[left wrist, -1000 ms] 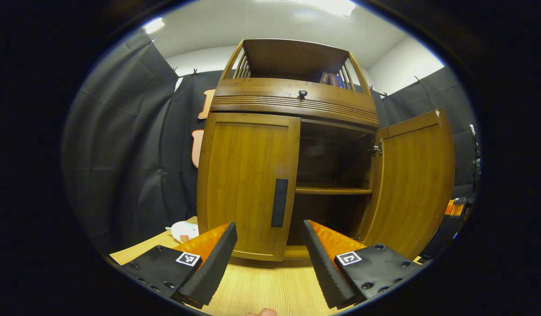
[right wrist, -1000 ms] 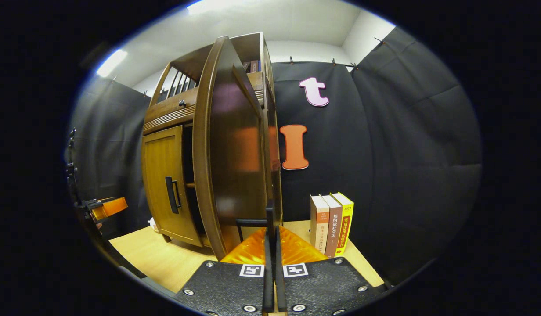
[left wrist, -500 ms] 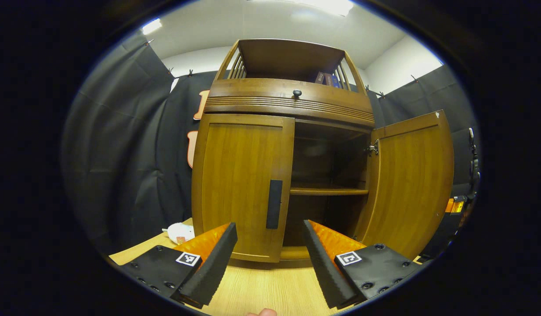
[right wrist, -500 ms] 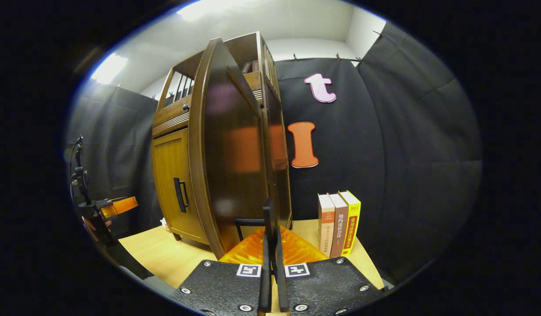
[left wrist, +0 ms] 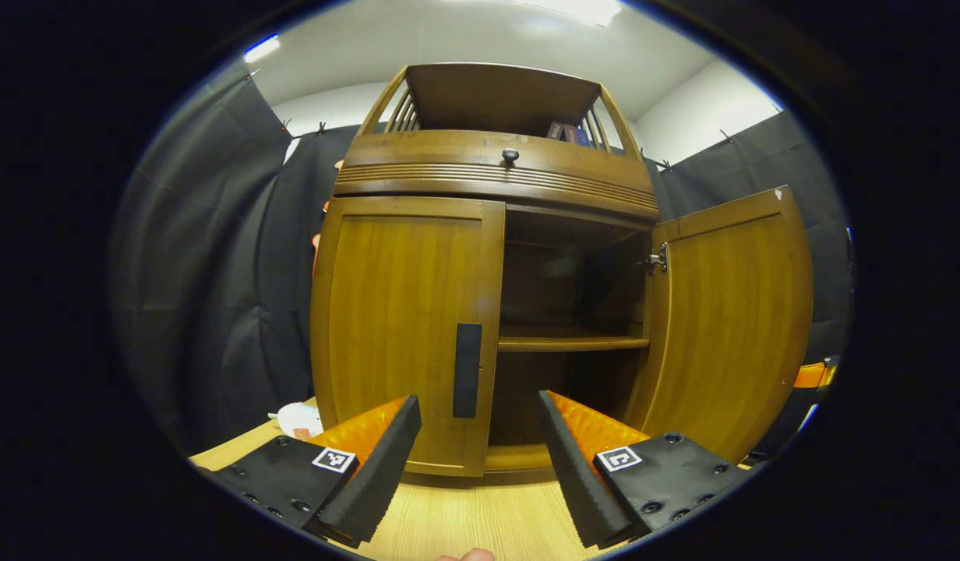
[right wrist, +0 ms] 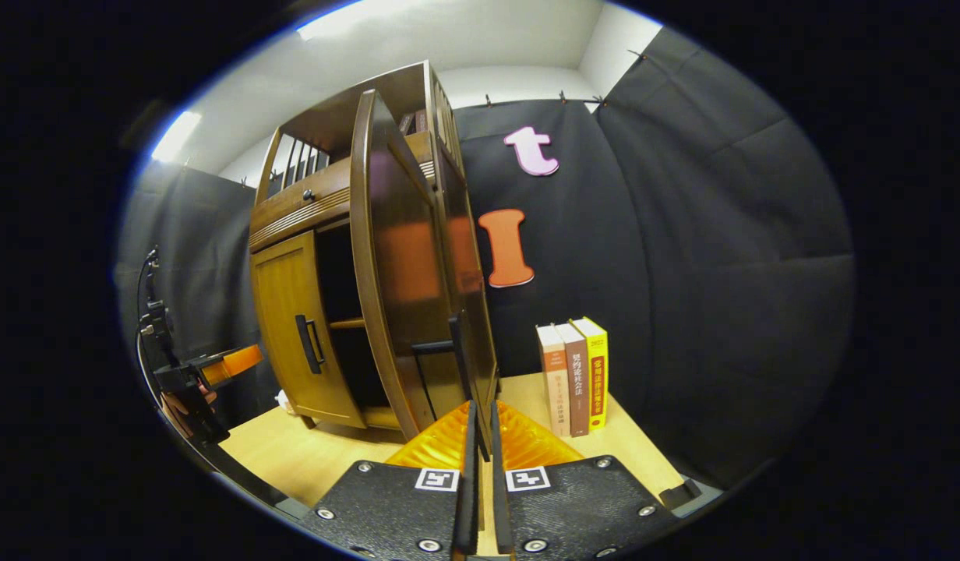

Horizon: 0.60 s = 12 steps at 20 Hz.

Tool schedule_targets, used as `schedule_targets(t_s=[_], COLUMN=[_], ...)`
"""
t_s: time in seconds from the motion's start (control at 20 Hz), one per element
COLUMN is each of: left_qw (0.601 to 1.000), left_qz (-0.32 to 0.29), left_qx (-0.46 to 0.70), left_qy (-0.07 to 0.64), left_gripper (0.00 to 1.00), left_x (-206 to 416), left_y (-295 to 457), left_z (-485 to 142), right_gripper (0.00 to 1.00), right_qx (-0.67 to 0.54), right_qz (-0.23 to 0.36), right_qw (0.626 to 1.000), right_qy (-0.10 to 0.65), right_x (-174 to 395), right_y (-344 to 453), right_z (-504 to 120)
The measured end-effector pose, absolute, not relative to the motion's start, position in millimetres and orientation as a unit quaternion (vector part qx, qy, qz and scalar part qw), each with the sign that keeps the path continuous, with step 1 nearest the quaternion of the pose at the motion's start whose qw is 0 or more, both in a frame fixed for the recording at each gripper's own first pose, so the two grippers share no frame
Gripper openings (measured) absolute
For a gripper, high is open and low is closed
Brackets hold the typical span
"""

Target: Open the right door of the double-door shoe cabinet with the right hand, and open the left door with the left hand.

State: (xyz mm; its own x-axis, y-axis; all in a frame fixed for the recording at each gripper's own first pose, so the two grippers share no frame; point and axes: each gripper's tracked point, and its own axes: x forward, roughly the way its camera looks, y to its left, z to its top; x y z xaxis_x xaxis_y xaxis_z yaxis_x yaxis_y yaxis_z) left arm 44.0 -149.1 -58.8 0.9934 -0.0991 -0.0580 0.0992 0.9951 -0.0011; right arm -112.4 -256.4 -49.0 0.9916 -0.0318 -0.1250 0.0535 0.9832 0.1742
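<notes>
Facing the shoe cabinet [left wrist: 488,179], the left gripper [left wrist: 480,448] hangs spread just before the closed left door [left wrist: 402,327] and its handle [left wrist: 467,371]; the right gripper [right wrist: 480,467], nearly pressed together, sits below the swung-out right door [right wrist: 406,257]

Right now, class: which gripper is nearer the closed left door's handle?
Left. The left gripper faces the handle, apart from it; the right gripper sits by the open right door.
</notes>
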Motion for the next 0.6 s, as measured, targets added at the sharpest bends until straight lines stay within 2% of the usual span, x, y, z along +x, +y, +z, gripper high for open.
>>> schedule_targets(t_s=[0.05, 0.1, 0.15, 0.2, 0.3, 0.5, 0.55, 0.6], left_qw=[0.998, 0.998, 0.999, 0.999, 0.999, 0.997, 0.997, 0.997], left_qz=[-0.049, -0.049, -0.049, -0.048, -0.049, -0.068, -0.069, -0.069], left_qx=[0.004, 0.008, 0.013, 0.017, 0.017, 0.018, 0.027, 0.033], left_qy=[0.027, 0.024, 0.020, 0.017, 0.011, 0.013, 0.009, 0.007], left_gripper=[0.97, 0.93, 0.93, 0.93, 0.93, 0.97, 0.93, 0.93], left_x=[50.5, 59.2, 68.0, 78.6, 99.9, 135.7, 147.7, 157.0], left_y=[-149.3, -150.4, -150.4, -149.0, -149.2, -156.6, -157.4, -158.1], left_z=[-58.8, -58.0, -57.0, -56.0, -53.1, -60.3, -59.3, -61.1], right_gripper=[0.07, 0.05, 0.13, 0.32, 0.45, 0.89, 0.94, 0.90], right_qx=[0.086, 0.082, 0.073, 0.063, 0.050, 0.038, 0.040, 0.045], right_qz=[-0.031, -0.040, -0.051, -0.059, -0.075, -0.127, -0.136, -0.138], right_qw=[0.994, 0.994, 0.995, 0.995, 0.995, 0.990, 0.988, 0.988], right_qy=[0.055, 0.055, 0.054, 0.051, 0.044, 0.054, 0.053, 0.052], right_x=[-117.1, -122.7, -125.4, -128.4, -132.2, -137.6, -138.3, -139.4], right_y=[-258.9, -262.1, -267.5, -271.9, -276.1, -298.7, -301.4, -300.0], right_z=[-45.1, -42.8, -41.7, -37.7, -29.9, -35.3, -34.7, -34.1])
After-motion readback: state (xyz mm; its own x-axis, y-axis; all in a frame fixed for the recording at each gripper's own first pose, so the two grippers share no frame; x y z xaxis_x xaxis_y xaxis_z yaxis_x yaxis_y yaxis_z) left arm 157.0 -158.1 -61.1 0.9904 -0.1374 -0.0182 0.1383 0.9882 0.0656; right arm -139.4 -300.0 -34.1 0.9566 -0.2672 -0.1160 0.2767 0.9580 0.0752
